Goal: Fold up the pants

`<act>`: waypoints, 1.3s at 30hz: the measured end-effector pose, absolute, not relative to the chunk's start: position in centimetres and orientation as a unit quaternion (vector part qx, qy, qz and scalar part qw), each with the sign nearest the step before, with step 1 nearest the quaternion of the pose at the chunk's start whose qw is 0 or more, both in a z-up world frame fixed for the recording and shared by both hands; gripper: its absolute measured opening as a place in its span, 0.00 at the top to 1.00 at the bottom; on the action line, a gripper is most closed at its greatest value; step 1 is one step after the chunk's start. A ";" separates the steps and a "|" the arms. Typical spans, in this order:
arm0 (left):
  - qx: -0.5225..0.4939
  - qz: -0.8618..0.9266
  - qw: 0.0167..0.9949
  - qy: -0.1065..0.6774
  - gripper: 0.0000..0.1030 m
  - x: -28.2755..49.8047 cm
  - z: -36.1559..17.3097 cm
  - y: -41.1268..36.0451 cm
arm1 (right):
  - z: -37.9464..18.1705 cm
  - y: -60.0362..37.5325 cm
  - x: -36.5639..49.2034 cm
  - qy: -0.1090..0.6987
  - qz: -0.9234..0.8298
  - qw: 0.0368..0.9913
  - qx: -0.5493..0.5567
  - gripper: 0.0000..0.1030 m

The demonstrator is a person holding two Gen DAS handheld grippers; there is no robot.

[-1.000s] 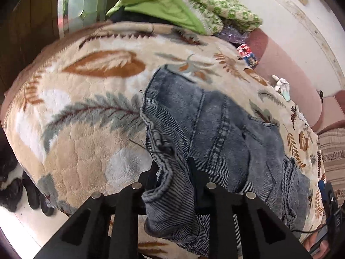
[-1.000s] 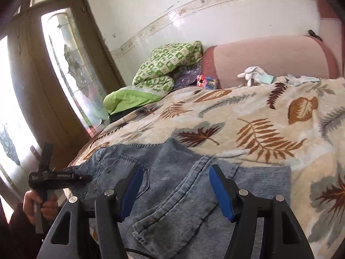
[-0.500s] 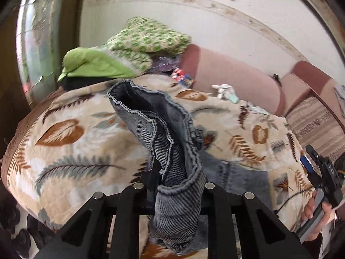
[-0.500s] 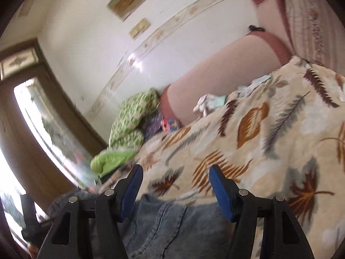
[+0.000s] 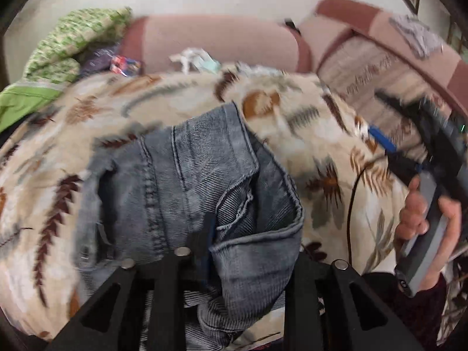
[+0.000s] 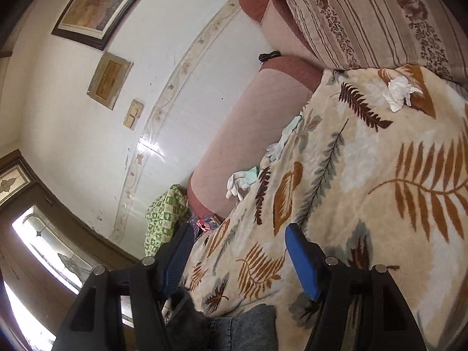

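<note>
Grey-blue denim pants (image 5: 190, 181) lie on a cream leaf-print blanket (image 5: 307, 134). My left gripper (image 5: 234, 251) is shut on a bunched fold of the pants, which drapes over its fingers and hides the tips. My right gripper (image 6: 237, 251) is open and empty, tilted and raised over the blanket (image 6: 365, 175); only a corner of the pants (image 6: 234, 327) shows at its bottom edge. The right gripper, held in a hand, also shows at the right of the left wrist view (image 5: 433, 175).
A pink sofa back (image 5: 219, 41) and wall run behind the blanket. A green patterned bundle (image 5: 73, 38), white gloves (image 6: 239, 181) and a small red packet (image 5: 125, 64) lie at the far edge. A crumpled white tissue (image 6: 400, 90) sits on the blanket. A glass door (image 6: 44, 248) is at left.
My left gripper has swung right with the pants fold, laying it over the rest of the pants. My right gripper has lifted and rolled away from the pants, still open.
</note>
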State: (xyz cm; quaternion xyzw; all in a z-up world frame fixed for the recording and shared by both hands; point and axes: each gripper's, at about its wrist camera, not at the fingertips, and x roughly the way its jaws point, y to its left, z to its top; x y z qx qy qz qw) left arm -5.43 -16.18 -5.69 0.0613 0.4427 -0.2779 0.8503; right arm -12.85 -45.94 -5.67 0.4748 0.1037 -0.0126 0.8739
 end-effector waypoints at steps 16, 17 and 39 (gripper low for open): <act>0.093 -0.197 0.914 0.343 0.17 -3.7 -0.3 -8.2 | -5.1 -39.9 -9.4 0.180 0.071 0.905 0.380 0.34; 0.099 -0.178 0.912 0.356 0.17 -3.2 -1.2 -7.5 | -4.9 -38.7 -9.1 0.186 0.093 0.908 0.363 0.34; 0.119 -0.188 0.897 0.382 0.17 -5.4 -7.9 -5.3 | -12.7 -31.4 -1.1 0.384 0.172 0.836 0.354 0.29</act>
